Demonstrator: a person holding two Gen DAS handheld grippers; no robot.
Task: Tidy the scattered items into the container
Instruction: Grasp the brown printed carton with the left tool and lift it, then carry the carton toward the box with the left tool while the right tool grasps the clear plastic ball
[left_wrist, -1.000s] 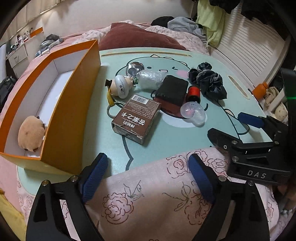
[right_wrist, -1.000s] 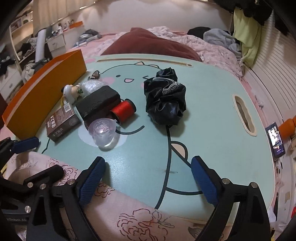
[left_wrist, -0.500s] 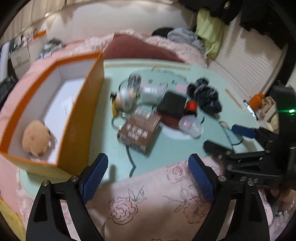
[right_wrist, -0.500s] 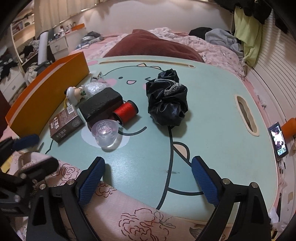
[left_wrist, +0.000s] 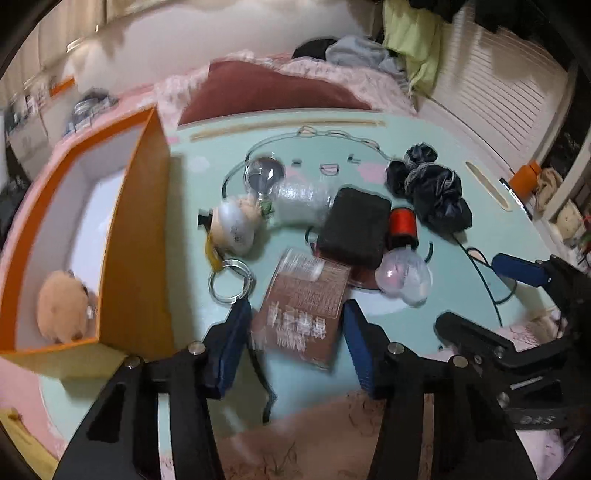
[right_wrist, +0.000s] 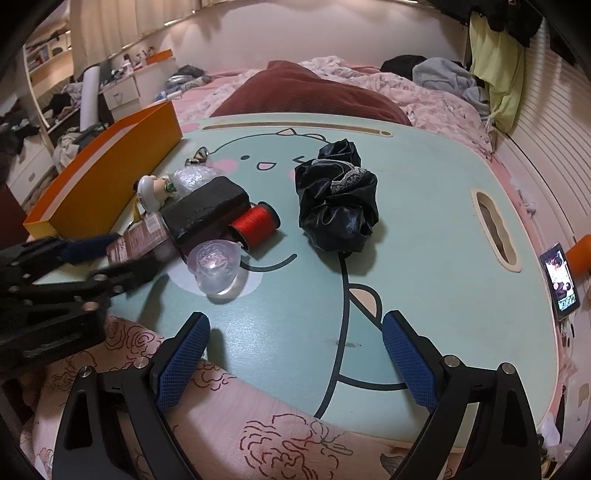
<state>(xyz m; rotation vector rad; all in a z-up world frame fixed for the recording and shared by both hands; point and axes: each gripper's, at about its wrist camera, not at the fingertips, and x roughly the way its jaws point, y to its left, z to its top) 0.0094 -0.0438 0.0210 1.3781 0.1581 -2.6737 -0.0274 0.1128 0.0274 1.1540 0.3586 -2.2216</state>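
My left gripper is closing, its blue pads on either side of the near end of the brown card box; the picture is blurred and I cannot tell whether the pads press on it yet. My right gripper hangs wide, with only bare green table between its fingers.

The brown card box lies flat, its long axis running from my left jaws away toward the black case, which touches its far end. Beside the box's far left corner lies a metal key ring, tied by a yellow strap to a small white figure. Beyond the figure, further from the box, sit a bubble-wrapped bundle and a clear bulb. To the box's right is a clear plastic cup on its side, and beyond that a red thread spool, its axis pointing roughly from the cup toward the far table edge. Further right is a crumpled black cloth.

Left of the box stands the orange container, open-topped and white inside, long side toward the box. It holds one tan plush toy at its near end
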